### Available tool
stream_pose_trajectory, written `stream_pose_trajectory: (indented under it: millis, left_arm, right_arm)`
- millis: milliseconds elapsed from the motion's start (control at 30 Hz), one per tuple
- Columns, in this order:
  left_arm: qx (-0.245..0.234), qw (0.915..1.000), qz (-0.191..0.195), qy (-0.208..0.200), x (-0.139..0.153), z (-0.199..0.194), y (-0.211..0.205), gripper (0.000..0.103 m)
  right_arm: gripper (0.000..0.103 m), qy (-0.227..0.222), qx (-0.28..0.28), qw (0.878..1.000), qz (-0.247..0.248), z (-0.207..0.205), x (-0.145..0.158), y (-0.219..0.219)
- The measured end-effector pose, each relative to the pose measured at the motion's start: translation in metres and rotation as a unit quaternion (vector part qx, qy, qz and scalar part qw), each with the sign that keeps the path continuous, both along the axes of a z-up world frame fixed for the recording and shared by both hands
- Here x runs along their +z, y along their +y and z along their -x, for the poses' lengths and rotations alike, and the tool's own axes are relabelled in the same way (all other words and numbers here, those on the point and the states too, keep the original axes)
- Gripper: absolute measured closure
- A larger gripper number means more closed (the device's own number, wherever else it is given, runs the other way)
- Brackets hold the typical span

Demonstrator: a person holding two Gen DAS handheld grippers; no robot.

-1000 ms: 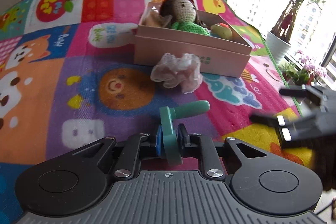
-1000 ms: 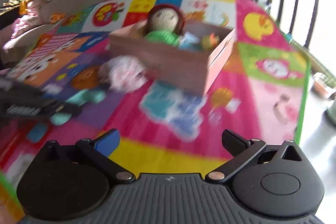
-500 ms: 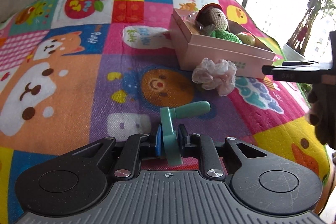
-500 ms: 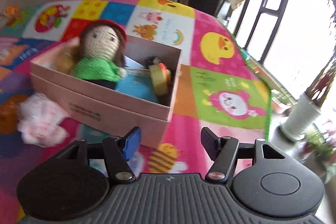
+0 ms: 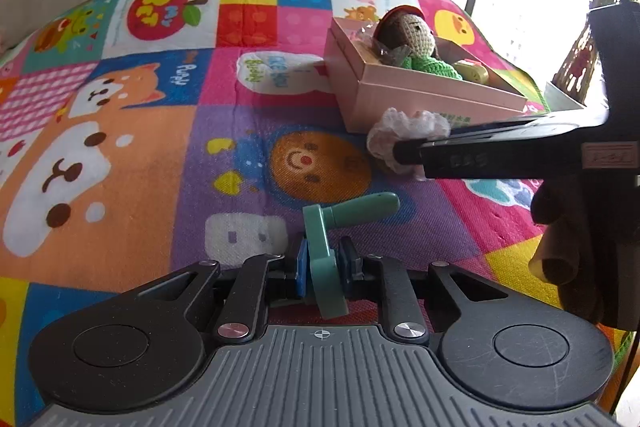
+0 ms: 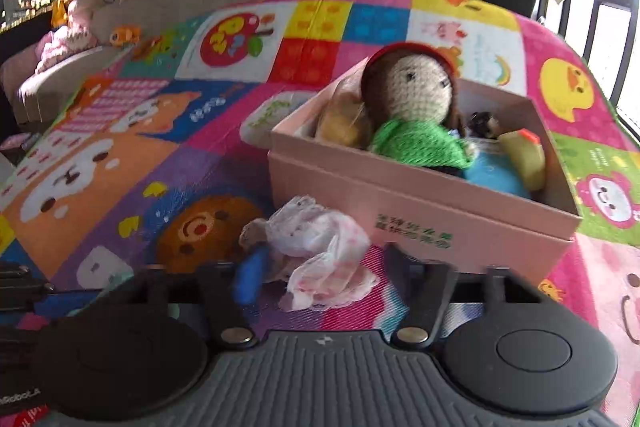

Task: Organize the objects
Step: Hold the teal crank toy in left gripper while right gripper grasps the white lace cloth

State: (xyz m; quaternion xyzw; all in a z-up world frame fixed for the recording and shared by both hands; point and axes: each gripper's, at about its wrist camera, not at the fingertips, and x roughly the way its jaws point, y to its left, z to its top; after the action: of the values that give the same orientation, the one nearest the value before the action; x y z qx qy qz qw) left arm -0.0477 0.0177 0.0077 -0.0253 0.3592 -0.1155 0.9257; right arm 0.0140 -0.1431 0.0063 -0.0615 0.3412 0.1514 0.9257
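The left tongs (image 5: 322,261) pinch a teal plastic tool with a round handle (image 5: 344,223), held just above the bright patchwork play mat (image 5: 120,155). The right tongs (image 6: 320,269) are spread wide around a crumpled white frilly scrunchie (image 6: 316,247) lying on the mat, just beside the pink cardboard box (image 6: 420,211). Inside the box sit a crochet doll in a green top (image 6: 416,115) and a small yellow toy (image 6: 524,155).

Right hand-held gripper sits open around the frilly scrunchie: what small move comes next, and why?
Probably close the right hand-held gripper: its fingers straddle the scrunchie lying on the mat beside the pink box. The left hand-held gripper already holds the green tool.
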Motion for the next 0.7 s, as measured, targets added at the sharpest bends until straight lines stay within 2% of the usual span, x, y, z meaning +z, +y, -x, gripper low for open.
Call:
stream_pose_trajectory:
  millis: [33,133,300,400,567,633,700]
  left_arm:
    - [0.000,1.0000,0.001,0.000,0.000,0.000,0.000,0.084]
    - [0.000,1.0000,0.005,0.000,0.000,0.000,0.001,0.084]
    - [0.000,1.0000,0.006,0.000,0.000,0.000,0.002,0.084]
    - [0.001,1.0000,0.004,0.001,0.000,-0.001,0.001,0.084]
    - [0.002,1.0000,0.001,0.002,0.000,-0.001,0.000,0.084]
    - [0.002,1.0000,0.001,0.002,0.000,-0.001,0.000,0.084]
    - [0.002,1.0000,0.001,0.002,0.000,-0.001,0.000,0.084]
  right_arm:
    - [0.067,0.007,0.004,1.000,0.003,0.000,-0.001,0.002]
    - [0.073,0.000,0.027,0.999,0.017,0.013,0.002,0.000]
    - [0.073,-0.001,0.076,0.995,0.061,0.056,0.005,-0.020]
    - [0.072,-0.016,0.080,0.992,0.101,0.076,0.003,-0.035]
    - [0.046,-0.055,0.024,0.986,0.155,0.086,0.002,-0.055]
    - [0.038,-0.056,0.013,0.988,0.142,0.089,0.005,-0.064]
    - [0.027,-0.049,0.015,0.993,0.107,0.093,0.012,-0.072]
